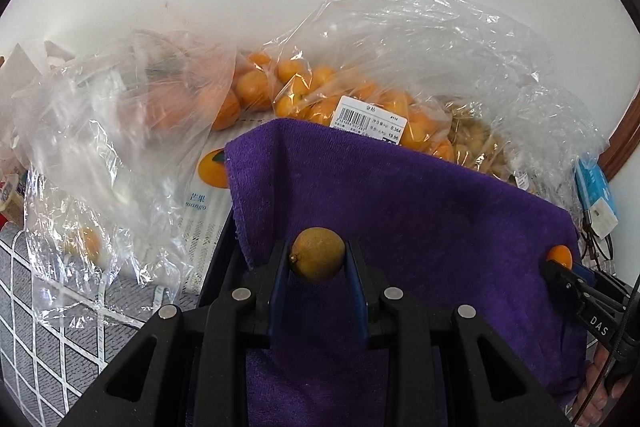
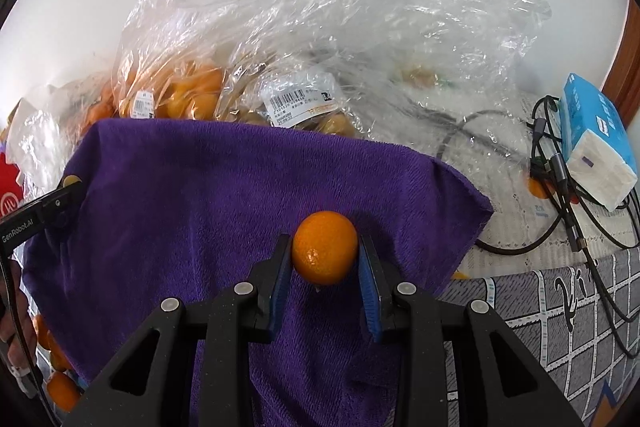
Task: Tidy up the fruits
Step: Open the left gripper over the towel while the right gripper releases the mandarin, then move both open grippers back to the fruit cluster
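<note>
My left gripper (image 1: 317, 259) is shut on a small brown-yellow round fruit (image 1: 317, 254) above a purple towel (image 1: 400, 211). My right gripper (image 2: 325, 255) is shut on a small orange kumquat (image 2: 325, 251) above the same towel (image 2: 224, 195). In the left wrist view the right gripper (image 1: 560, 261) shows at the towel's right edge with the orange fruit (image 1: 560, 255). In the right wrist view the left gripper (image 2: 72, 185) shows at the towel's left edge with its fruit (image 2: 73, 180). Clear plastic bags of orange kumquats (image 1: 320, 95) and brown fruits (image 1: 472, 143) lie behind the towel.
A crumpled clear bag (image 1: 112, 131) with orange fruit lies at left on a printed sheet. A blue tissue pack (image 2: 596, 143) and black cables (image 2: 568, 227) lie at right. Loose kumquats (image 2: 60, 387) sit at lower left. A grey checked cloth (image 2: 560, 307) covers the table.
</note>
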The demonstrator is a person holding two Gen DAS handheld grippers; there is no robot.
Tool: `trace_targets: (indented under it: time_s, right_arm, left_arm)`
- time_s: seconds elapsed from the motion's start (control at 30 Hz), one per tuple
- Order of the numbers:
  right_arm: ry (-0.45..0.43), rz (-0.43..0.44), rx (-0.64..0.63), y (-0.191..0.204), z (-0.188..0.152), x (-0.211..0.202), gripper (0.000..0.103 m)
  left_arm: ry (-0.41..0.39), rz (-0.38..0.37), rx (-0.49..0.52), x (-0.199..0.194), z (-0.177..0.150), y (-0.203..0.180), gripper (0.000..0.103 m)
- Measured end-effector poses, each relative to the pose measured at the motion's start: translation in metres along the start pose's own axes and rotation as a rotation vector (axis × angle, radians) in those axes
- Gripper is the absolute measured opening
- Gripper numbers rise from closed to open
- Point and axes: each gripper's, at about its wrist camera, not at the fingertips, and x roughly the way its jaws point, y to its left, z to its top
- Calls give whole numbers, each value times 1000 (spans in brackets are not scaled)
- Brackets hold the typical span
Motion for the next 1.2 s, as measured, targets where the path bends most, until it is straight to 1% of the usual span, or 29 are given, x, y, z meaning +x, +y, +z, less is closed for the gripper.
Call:
trace_targets:
  time_s: [0.13,0.2,0.27,0.4,0.47,0.53,0.6,0.77,0.83,0.87,0.97,1.03,1.1,1.2]
  right_arm:
    - [5,-4,3,1,0,2,32]
    - [8,-8,-1,2,1,1,32]
    - [4,-9,-8,2,0,-1,35]
    - [-5,3,-22,4,1,-4,44]
    - [-12,0,-33,6,1,-6,49]
    - [-27,-13,-46,10,1,-10,58]
    - [-58,-38,-55,12,2,-17,62]
    - [-120,-39,-28,12,8,-38,62]
    - [-164,-32,-8,10,8,-54,62]
    - [-174,-31,-5,8,9,-61,62]
    - [-193,-67,-3,11,9,-77,62]
    - [-234,-75,30,8,2,-93,62]
    - [-238,-80,48,6,-6,-104,62]
    - [-207,-127,38,7,-19,-119,62]
  left_arm:
    - [12,-6,-3,3,1,0,27]
    - [12,-4,0,-1,0,1,27]
    - [18,-4,0,-1,0,2,27]
    - [22,0,13,0,-1,-2,27]
    - [23,2,23,0,-1,-5,31]
    - [18,-4,25,-2,-1,-7,41]
    - [5,-13,26,-8,-1,-8,44]
    - [-42,-35,28,-28,3,-11,44]
    - [-83,-52,35,-39,4,-13,44]
    - [-104,-44,38,-46,6,-14,44]
    - [-137,-50,48,-61,11,-16,44]
    - [-161,-59,42,-73,13,-18,44]
    - [-178,-55,52,-84,14,-22,44]
    - [-208,-63,76,-104,15,-27,44]
